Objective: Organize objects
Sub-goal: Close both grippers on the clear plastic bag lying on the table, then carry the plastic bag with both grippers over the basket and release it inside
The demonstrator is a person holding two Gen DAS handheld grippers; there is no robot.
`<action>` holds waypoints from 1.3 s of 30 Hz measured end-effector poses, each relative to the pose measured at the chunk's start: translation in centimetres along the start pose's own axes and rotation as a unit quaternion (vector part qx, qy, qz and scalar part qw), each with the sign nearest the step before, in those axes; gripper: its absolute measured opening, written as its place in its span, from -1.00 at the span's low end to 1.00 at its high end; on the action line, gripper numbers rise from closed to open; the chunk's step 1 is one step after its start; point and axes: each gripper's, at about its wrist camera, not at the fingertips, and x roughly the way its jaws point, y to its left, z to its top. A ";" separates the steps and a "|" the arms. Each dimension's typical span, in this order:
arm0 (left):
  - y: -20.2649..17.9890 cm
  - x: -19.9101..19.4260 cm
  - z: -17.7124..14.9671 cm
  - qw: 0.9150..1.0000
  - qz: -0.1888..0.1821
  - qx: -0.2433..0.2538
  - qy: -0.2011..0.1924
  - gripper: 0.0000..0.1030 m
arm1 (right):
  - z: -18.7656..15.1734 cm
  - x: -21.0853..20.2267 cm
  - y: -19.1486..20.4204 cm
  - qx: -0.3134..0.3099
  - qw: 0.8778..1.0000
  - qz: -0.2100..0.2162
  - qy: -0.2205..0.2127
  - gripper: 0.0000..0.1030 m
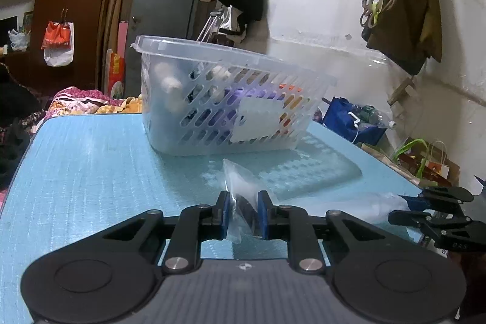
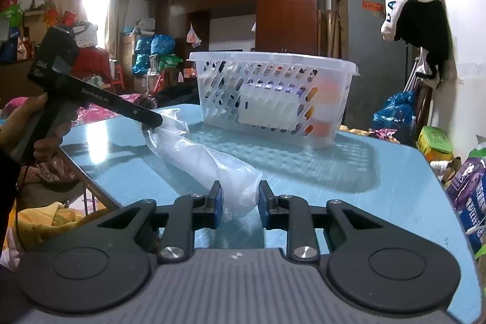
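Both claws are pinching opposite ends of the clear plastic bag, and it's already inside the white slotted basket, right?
Not inside. Right wrist view shows the clear plastic bag on the blue table, in front of the white slotted basket, with left claw and right claw pinching its ends.

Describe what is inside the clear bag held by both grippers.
The bag shows a pale roll or stack; crinkled plastic blurs what it is. The left gripper pinches one end, the right gripper the other.

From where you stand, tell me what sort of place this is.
Most likely a cluttered bedroom or living room in a home. A dark wooden wardrobe fills the back wall, clothes hang on the white wall, and floral bedding lies beyond the blue table.
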 end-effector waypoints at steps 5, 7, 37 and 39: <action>-0.4 -0.8 0.9 1.000 -0.003 -0.002 -0.018 -0.56 | 1.5 -0.3 -0.6 -0.014 1.000 -0.003 -0.009 -0.49; -0.9 -1.3 2.0 1.000 -0.001 0.004 -0.028 -0.56 | 2.8 -0.5 -1.1 -0.019 1.000 -0.003 -0.017 -0.49; 1.9 7.6 20.3 0.994 0.097 0.019 -0.042 -0.56 | 15.3 11.2 -8.7 -0.063 0.997 -0.045 -0.024 -0.48; 2.2 8.4 20.0 0.994 0.101 0.020 -0.037 -0.56 | 15.0 12.1 -8.8 -0.063 0.997 -0.045 -0.013 -0.48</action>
